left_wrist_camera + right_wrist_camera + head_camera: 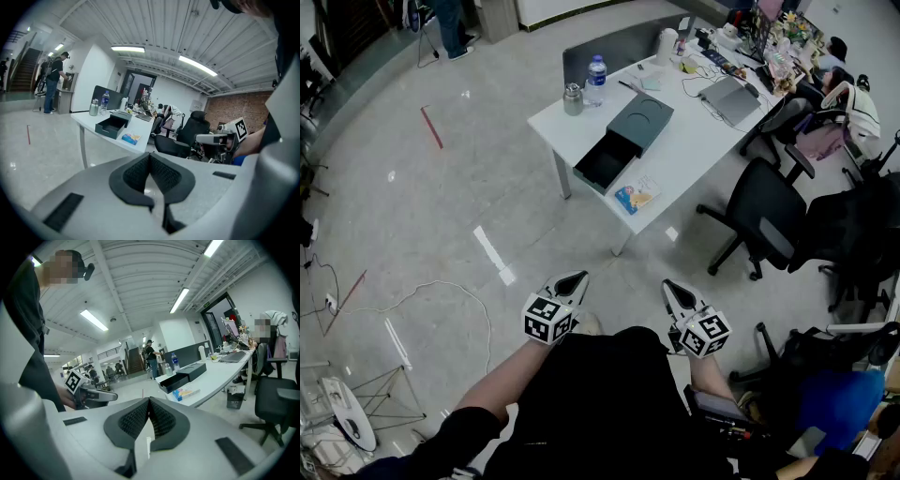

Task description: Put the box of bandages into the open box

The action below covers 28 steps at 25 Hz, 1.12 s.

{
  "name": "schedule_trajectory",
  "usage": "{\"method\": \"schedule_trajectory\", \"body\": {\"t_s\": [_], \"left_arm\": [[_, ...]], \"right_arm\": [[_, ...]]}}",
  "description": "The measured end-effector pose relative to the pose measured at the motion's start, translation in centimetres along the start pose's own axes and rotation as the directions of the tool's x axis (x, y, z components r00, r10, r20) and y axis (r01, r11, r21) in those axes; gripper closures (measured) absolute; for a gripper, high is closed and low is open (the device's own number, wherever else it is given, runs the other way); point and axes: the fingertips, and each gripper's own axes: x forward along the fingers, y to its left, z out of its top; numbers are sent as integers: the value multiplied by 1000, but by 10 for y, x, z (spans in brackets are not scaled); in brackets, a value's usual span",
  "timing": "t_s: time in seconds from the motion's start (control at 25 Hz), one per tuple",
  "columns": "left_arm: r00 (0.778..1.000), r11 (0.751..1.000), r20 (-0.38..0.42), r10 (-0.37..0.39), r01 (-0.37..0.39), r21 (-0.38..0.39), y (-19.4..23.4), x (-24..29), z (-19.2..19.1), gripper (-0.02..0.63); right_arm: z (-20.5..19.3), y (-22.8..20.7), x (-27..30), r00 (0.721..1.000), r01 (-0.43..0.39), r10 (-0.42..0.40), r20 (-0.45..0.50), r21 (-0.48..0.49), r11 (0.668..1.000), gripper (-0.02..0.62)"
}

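Note:
The box of bandages (636,195) is small and colourful and lies near the front edge of the white table (694,141). Just behind it stands the open box (606,162), dark green, its tray slid out from under the lid. Both also show far off in the left gripper view, the box of bandages (131,138) and open box (111,126), and in the right gripper view (186,392), (174,379). My left gripper (577,279) and right gripper (672,287) hang close to my body, well short of the table. Both are shut and hold nothing.
A water bottle (596,80), a metal can (573,98) and a laptop (729,97) stand on the table. Black office chairs (764,214) sit to its right. A white cable (422,292) trails over the floor at the left. A person (55,82) stands far back.

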Motion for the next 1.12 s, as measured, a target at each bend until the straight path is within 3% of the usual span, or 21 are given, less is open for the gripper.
{"method": "schedule_trajectory", "body": {"t_s": [0.6, 1.12], "left_arm": [[999, 999, -14, -40, 40, 16, -13, 11, 2, 598], [1000, 1000, -6, -6, 6, 3, 3, 0, -2, 598]], "right_arm": [[12, -6, -12, 998, 44, -44, 40, -10, 999, 571], [14, -3, -6, 995, 91, -90, 30, -30, 995, 571]]}}
